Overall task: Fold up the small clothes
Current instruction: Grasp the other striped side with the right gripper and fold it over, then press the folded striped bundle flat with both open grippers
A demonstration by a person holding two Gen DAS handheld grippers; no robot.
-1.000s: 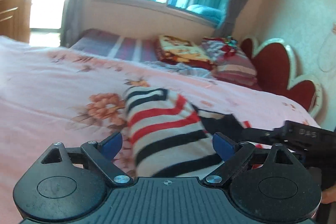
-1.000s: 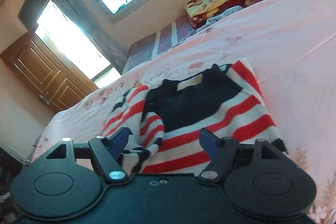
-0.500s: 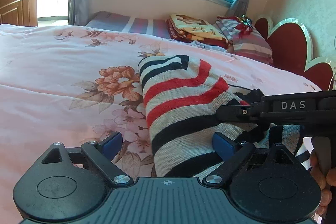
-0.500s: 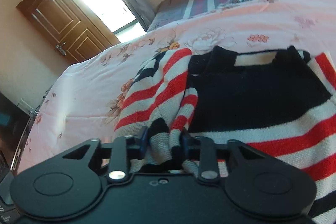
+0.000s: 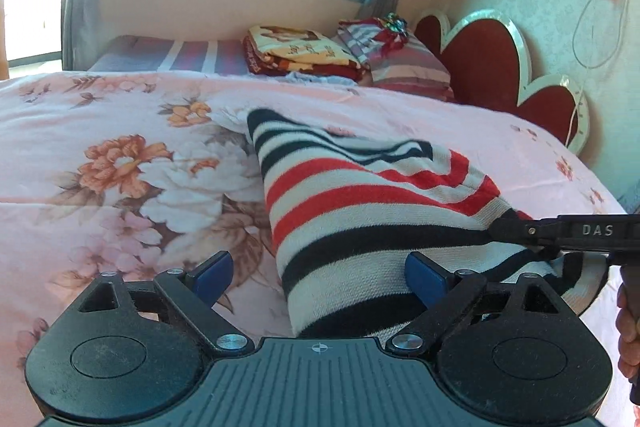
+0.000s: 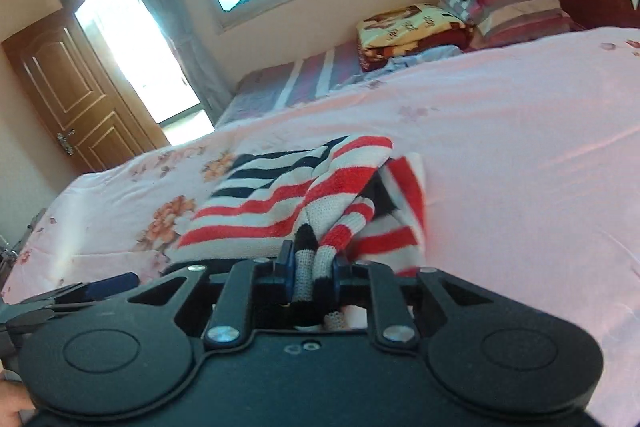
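Right gripper: clamped on a bunched sleeve/edge of the striped sweater. A second ago it was spread above the cloth, so the grasp has been made and the fold is judged underway. The pinched fabric is now lifted, the rest draped ahead on the pink floral bedspread. Left gripper: fingers kept apart, nothing held, sweater lying between and beyond them.
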